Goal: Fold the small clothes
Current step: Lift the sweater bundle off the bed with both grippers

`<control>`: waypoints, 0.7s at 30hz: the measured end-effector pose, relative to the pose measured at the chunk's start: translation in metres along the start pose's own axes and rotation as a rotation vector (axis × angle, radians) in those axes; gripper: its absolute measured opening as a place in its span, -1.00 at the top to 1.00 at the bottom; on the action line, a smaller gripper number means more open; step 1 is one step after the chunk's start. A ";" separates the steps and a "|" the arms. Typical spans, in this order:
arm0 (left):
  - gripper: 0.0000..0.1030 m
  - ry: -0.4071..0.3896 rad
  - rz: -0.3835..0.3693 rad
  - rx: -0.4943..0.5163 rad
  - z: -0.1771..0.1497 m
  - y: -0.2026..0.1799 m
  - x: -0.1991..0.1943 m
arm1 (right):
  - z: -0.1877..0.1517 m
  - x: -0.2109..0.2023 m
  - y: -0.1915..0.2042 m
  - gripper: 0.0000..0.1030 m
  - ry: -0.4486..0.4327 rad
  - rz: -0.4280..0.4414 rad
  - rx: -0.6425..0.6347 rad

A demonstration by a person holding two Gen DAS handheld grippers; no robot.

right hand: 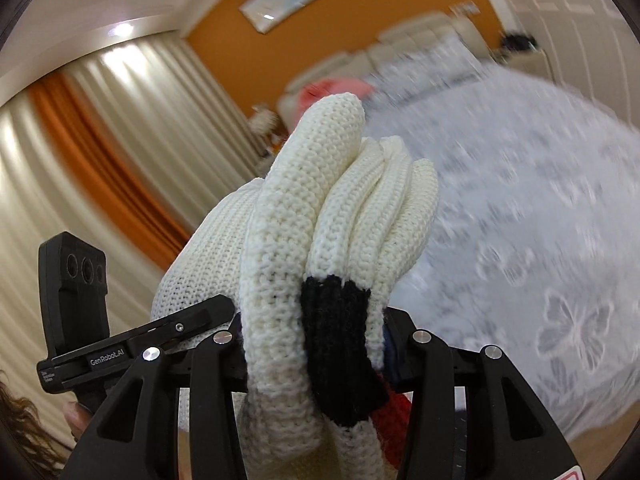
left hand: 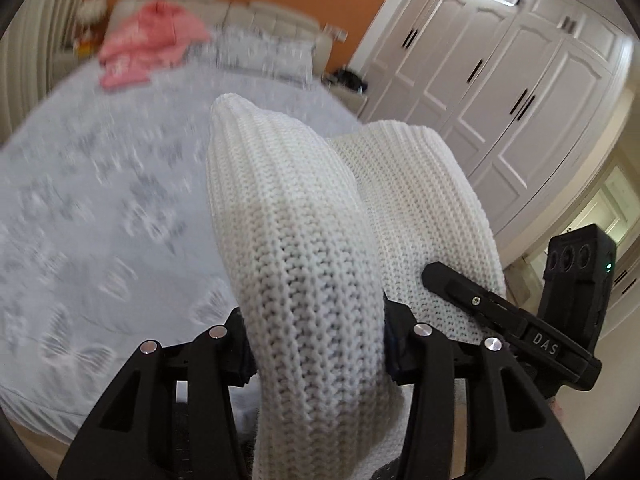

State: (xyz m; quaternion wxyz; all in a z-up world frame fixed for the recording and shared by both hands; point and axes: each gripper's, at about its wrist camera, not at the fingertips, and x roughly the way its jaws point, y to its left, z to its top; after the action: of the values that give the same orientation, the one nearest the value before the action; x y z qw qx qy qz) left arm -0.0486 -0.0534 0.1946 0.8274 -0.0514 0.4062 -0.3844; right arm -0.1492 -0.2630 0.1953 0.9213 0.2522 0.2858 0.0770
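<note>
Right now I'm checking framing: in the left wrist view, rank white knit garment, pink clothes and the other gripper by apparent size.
1. white knit garment, inflated by nearness to the camera
2. other gripper
3. pink clothes, far away on the bed

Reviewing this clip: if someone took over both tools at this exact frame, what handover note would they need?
Left tool: shut on the white knit garment, a thick fold standing up between its fingers.
Right tool: shut on the same garment, on a bunched part with a black patch and a bit of red trim.
The garment is held up in the air between both tools, above the grey butterfly-print bed. A pink garment lies near the headboard.
Done: garment picked up at two points.
Left: lay it flat on the bed and fold it; no neat fold shows yet.
</note>
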 end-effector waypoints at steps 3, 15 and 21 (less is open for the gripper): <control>0.12 -0.063 0.033 0.027 0.005 -0.002 -0.037 | 0.002 -0.009 0.028 0.15 -0.034 0.037 -0.038; 0.11 -0.239 0.142 0.053 0.012 0.020 -0.132 | 0.010 0.000 0.119 0.15 -0.097 0.139 -0.143; 0.09 -0.290 0.183 0.065 0.024 0.037 -0.155 | 0.023 0.019 0.152 0.14 -0.110 0.169 -0.176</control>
State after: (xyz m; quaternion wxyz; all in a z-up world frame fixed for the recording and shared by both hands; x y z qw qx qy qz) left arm -0.0677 0.0723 0.2940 0.9101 -0.0425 0.2729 -0.3088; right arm -0.1201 -0.1363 0.2790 0.9444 0.1973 0.2048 0.1650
